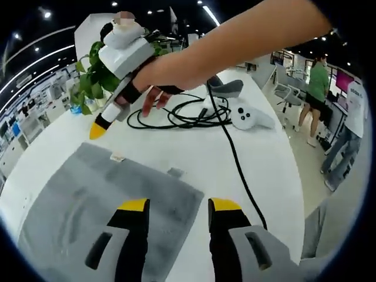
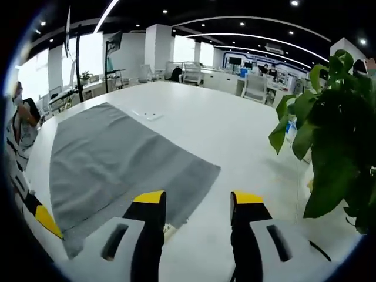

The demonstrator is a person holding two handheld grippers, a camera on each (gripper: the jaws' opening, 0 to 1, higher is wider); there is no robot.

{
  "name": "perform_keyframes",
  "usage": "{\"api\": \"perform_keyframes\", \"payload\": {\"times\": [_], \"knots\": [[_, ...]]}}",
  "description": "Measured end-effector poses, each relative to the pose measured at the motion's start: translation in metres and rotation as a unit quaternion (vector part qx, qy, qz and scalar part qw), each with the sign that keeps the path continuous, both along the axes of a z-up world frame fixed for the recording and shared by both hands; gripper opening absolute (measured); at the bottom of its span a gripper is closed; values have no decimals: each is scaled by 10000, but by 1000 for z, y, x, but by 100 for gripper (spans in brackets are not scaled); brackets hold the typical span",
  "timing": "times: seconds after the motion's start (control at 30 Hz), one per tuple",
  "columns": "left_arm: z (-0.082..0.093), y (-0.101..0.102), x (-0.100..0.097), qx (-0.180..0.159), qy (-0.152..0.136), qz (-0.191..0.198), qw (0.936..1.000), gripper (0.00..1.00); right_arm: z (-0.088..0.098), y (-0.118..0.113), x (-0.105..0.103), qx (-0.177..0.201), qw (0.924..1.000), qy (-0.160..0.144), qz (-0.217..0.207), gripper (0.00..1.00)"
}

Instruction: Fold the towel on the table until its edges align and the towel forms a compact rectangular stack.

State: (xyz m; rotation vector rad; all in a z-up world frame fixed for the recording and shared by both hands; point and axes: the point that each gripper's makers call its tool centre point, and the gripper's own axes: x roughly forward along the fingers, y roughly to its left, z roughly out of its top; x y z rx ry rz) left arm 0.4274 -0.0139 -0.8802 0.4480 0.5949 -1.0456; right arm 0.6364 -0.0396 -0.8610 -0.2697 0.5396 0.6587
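Towel [image 2: 117,164] lies spread flat and grey on the white table [image 2: 235,135], unfolded as far as I can judge, so every fold is left to do. Both the left gripper [image 1: 179,207] and the right gripper [image 2: 198,198] hang released, jaws apart and empty, over its edge. Its near corners are cut off behind the jaws, and the small tags [image 1: 117,157] along its far edge are too small to read.
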Motion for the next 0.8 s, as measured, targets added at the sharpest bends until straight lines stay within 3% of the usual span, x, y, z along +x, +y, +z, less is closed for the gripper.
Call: {"api": "perform_keyframes", "payload": {"times": [0.13,0.47,0.5,0.77,0.8], "knots": [[-6,-2,0,16,58,13,10000,40,-9,6,8,-17,10000,28,89,41],[-35,-4,-7,304,234,-178,9991,30,-40,11,59,36,9999,138,-51,35],[-32,-7,-5,143,251,-74,9996,30,-40,12,57,32,9999,152,-69,35],[-31,-5,-3,263,235,-50,9994,25,-51,14,73,89,9994,218,-257,33],[-31,-5,-3,266,233,-58,9994,25,-54,16,74,257,9984,390,-334,33]]}}
